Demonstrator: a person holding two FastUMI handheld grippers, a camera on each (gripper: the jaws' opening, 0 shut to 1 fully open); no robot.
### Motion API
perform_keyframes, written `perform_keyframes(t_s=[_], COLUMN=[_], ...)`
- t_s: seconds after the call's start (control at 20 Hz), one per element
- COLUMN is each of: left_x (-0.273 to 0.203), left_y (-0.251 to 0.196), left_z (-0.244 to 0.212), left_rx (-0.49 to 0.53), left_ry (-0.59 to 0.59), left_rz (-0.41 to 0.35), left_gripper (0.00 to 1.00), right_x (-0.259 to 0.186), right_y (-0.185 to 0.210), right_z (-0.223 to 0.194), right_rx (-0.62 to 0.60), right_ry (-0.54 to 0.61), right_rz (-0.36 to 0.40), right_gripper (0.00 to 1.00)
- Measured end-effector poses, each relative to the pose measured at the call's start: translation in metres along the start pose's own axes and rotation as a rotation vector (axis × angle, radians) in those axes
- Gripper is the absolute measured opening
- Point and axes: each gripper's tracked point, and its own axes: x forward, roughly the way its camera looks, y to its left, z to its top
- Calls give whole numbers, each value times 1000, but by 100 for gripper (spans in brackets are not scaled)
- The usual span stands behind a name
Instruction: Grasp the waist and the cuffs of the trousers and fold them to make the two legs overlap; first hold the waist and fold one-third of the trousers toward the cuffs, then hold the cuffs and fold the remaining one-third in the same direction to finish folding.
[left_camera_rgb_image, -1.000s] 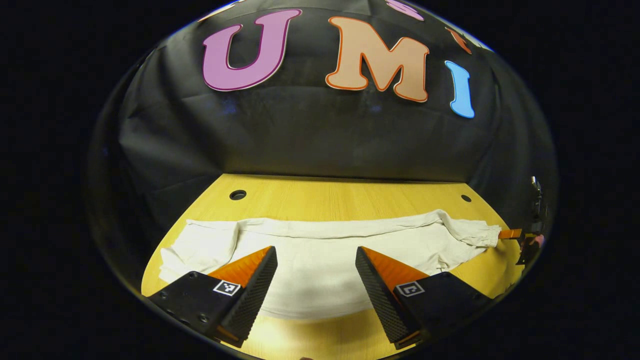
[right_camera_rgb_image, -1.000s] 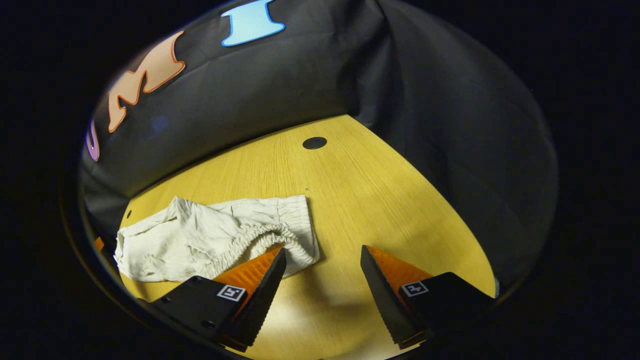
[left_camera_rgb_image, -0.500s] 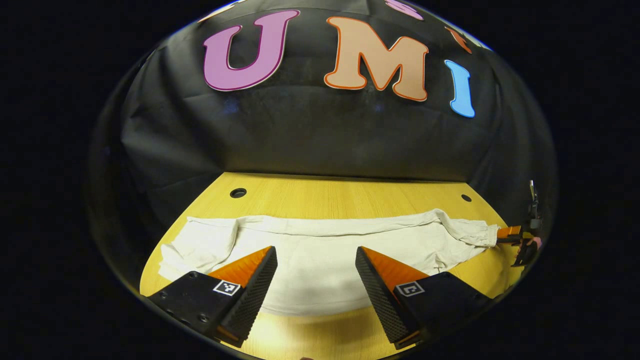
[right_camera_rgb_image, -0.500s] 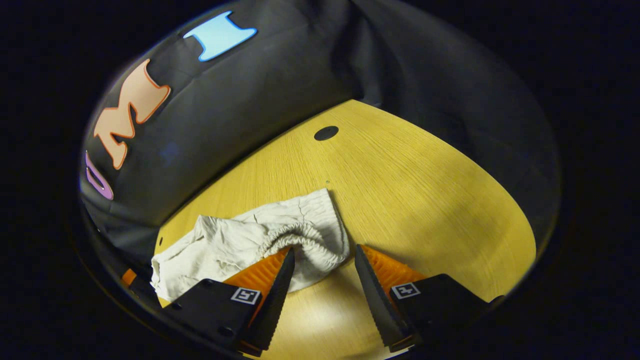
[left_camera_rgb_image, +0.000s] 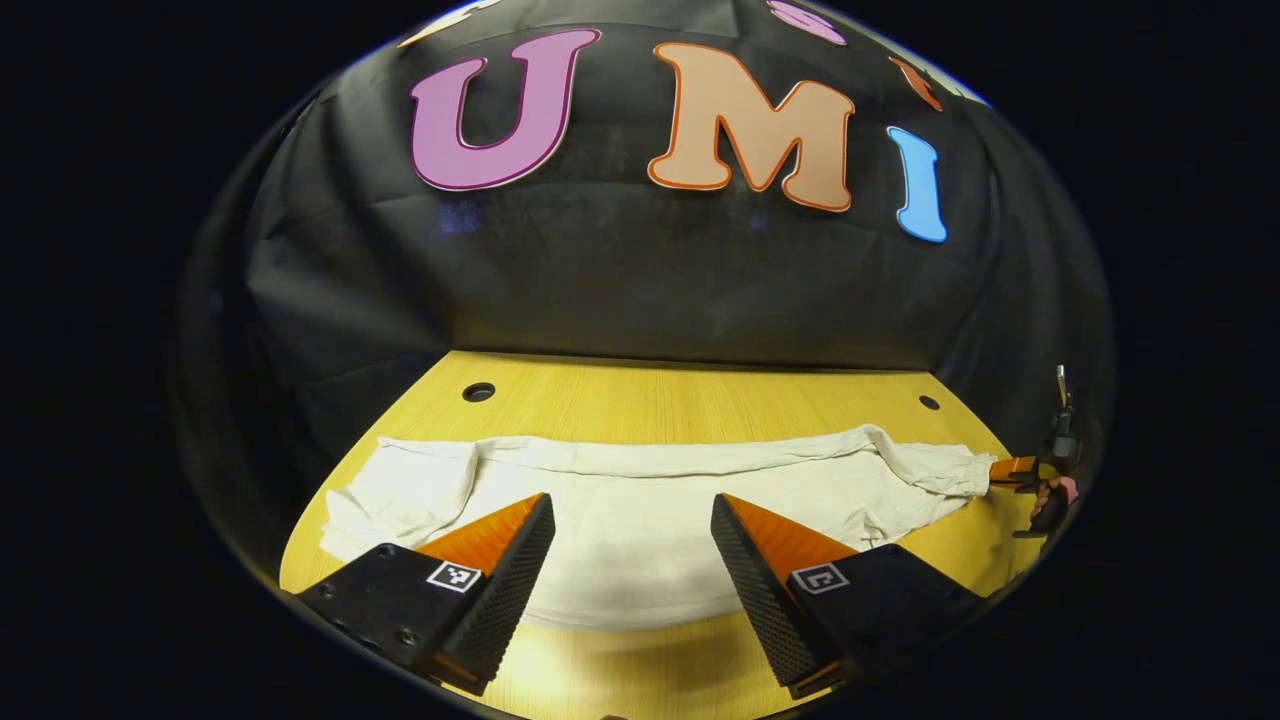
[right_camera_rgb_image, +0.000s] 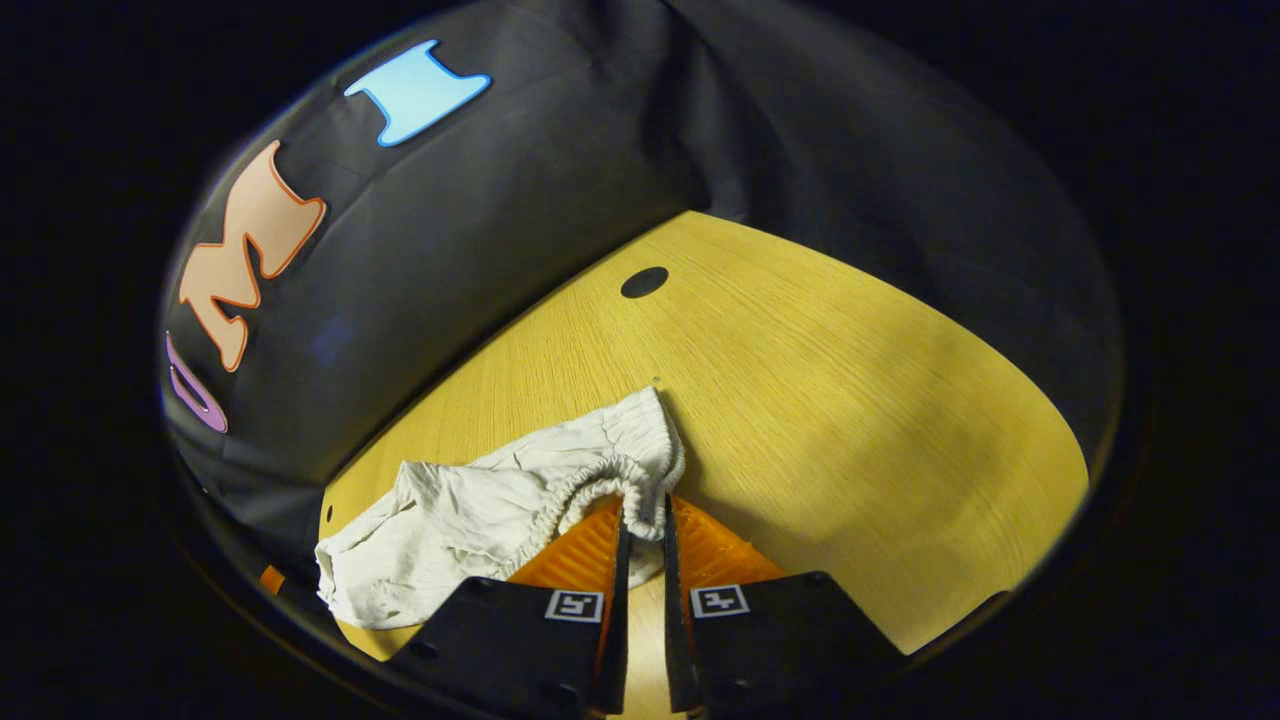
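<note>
Trousers (left_camera_rgb_image: 640, 520) lying flat across desk (left_camera_rgb_image: 660, 395), waist (right_camera_rgb_image: 610, 480) at right. Right gripper (right_camera_rgb_image: 640, 520) jaws clamping waist edge. Left gripper (left_camera_rgb_image: 632, 515) hovering over mid-leg, jaws apart. Bare desk lying far and right.

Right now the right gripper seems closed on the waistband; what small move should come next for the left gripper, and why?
Probably lower the left gripper and close it on a cuff. Its fingers stand open above the trousers, holding nothing, while the right gripper is shut on the elastic waist, so the leg fold lacks its second hold.
</note>
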Motion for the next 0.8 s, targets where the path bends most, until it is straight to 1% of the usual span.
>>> perform_keyframes(t_s=[0.15,0.25,0.45,0.55,0.7,0.8], left_x=[-3,-7,-12,-17,-24,-28], left_y=[3,7,18,28,51,70], left_z=[1,1,0,2,2,0], left_rx=[-10,-21,-49,-54,-55,-45], left_ry=[-8,-14,-18,-20,-23,-21], left_rz=[0,-1,-6,-14,-23,-30], left_gripper=[96,96,96,96,96,96], right_x=[-11,-14,-38,-53,-80,-102], right_y=[5,15,51,74,124,154], right_z=[10,12,22,28,30,27], right_rx=[-30,-58,-78,-100,-125,-171], right_ry=[-36,-61,-119,-153,-205,-235], right_rz=[-10,-13,34,55,100,120], right_gripper=[18,17,18,17,17,17])
